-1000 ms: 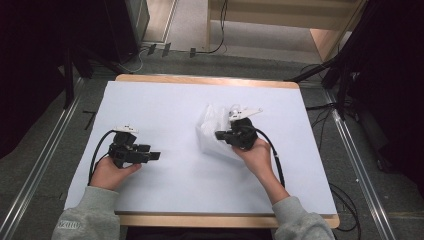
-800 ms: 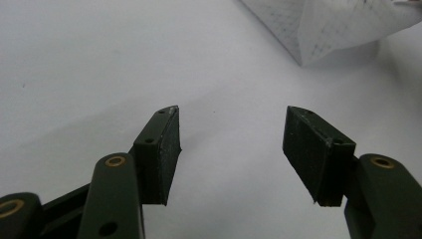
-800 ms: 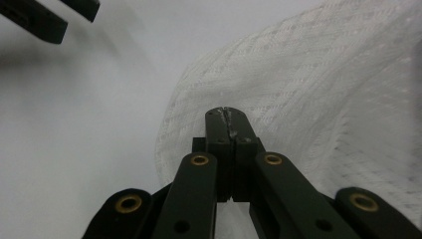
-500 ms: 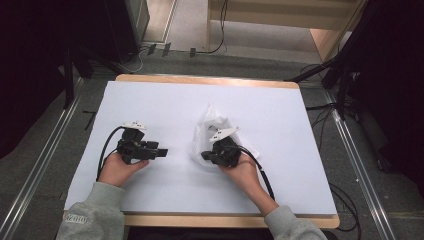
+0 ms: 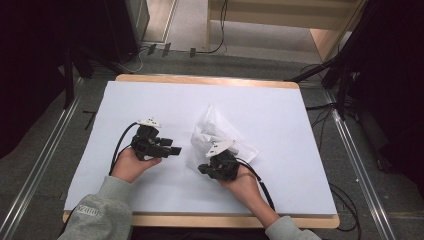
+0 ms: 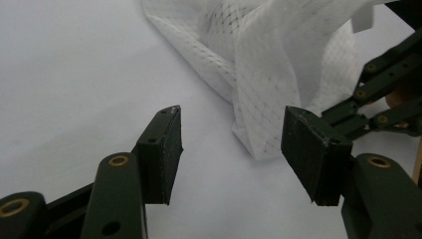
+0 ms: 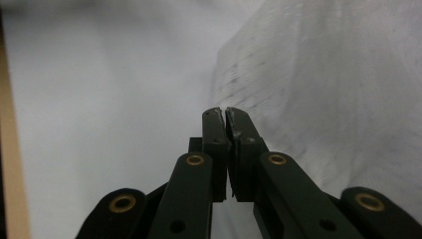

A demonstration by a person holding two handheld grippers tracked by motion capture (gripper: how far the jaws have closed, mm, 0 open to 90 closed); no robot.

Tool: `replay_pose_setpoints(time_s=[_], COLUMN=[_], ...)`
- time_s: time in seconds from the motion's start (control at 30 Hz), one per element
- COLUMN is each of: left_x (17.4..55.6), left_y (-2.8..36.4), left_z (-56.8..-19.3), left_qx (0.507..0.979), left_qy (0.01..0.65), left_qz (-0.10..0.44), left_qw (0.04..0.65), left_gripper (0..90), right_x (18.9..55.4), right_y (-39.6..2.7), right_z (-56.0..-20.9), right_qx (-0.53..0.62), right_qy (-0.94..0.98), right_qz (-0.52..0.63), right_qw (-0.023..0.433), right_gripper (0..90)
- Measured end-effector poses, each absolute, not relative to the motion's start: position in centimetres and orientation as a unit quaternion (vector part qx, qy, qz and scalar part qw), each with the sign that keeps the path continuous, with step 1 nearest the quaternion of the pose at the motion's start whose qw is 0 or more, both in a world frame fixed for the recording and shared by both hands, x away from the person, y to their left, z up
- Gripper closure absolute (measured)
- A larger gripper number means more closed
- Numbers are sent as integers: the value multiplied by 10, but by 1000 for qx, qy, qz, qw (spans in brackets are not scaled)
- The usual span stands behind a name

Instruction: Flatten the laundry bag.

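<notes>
A white mesh bag [image 5: 220,132] lies crumpled at the middle of the table, its near corner drawn toward the person. My right gripper [image 5: 201,170] sits at that corner and points left. In the right gripper view the right gripper [image 7: 225,112] has its pads pressed together, and the mesh [image 7: 318,84] runs up to their tips. My left gripper [image 5: 174,150] is held just left of the bag, pointing right at it. Its jaws stand wide apart in the left gripper view, where the left gripper [image 6: 231,134] faces a hanging fold of the mesh bag [image 6: 268,84], apart from it.
A white sheet [image 5: 280,105] covers the wooden table, whose edge [image 5: 210,80] shows at the back. Cables [image 5: 265,187] trail from both grippers toward the person. Metal rails [image 5: 350,150] and dark stands flank the table.
My right gripper has moved left and toward the near edge, drawing the bag's near corner with it. My left gripper has moved right, closer to the bag.
</notes>
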State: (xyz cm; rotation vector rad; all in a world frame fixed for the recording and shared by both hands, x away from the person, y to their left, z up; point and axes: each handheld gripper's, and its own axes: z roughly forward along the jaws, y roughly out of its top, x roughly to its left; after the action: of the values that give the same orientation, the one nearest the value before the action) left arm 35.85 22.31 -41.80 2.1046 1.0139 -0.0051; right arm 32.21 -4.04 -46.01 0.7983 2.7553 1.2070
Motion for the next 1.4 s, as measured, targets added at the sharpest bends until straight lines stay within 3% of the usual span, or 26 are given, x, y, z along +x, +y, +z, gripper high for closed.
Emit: replay_pose_setpoints(time_s=[0.23,0.47,0.53,0.57,0.7,0.83,0.87,0.93,1.03,1.17,1.4], left_x=[364,366,366,365,365,365,365,364,364,364,362], left_y=[215,213,213,214,218,221,222,224,229,236,263], left_z=[-419,-420,-420,-419,-419,-419,-419,-419,-419,-418,-413], left_qx=[833,835,835,835,834,831,831,831,828,823,806], left_qy=[392,390,390,392,395,400,400,402,406,414,438], left_qz=[-9,-11,-10,-9,-7,-6,-5,-2,-1,3,14], left_qw=[391,388,387,386,386,386,386,384,386,389,398], left_gripper=[420,418,417,417,417,416,416,416,416,417,414], right_x=[305,317,326,326,338,345,351,354,361,370,369], right_y=[-62,-106,-119,-119,-135,-141,-141,-140,-135,-128,-116], right_z=[-439,-424,-425,-425,-429,-437,-446,-452,-464,-464,-450], right_qx=[261,318,344,344,377,386,396,400,402,402,380], right_qy=[879,848,837,837,826,824,826,828,832,822,818], right_qz=[400,421,421,421,414,409,399,392,381,402,430], right_qw=[19,52,57,57,65,62,40,33,19,23,46], right_gripper=[900,869,767,767,562,467,453,455,538,787,844])
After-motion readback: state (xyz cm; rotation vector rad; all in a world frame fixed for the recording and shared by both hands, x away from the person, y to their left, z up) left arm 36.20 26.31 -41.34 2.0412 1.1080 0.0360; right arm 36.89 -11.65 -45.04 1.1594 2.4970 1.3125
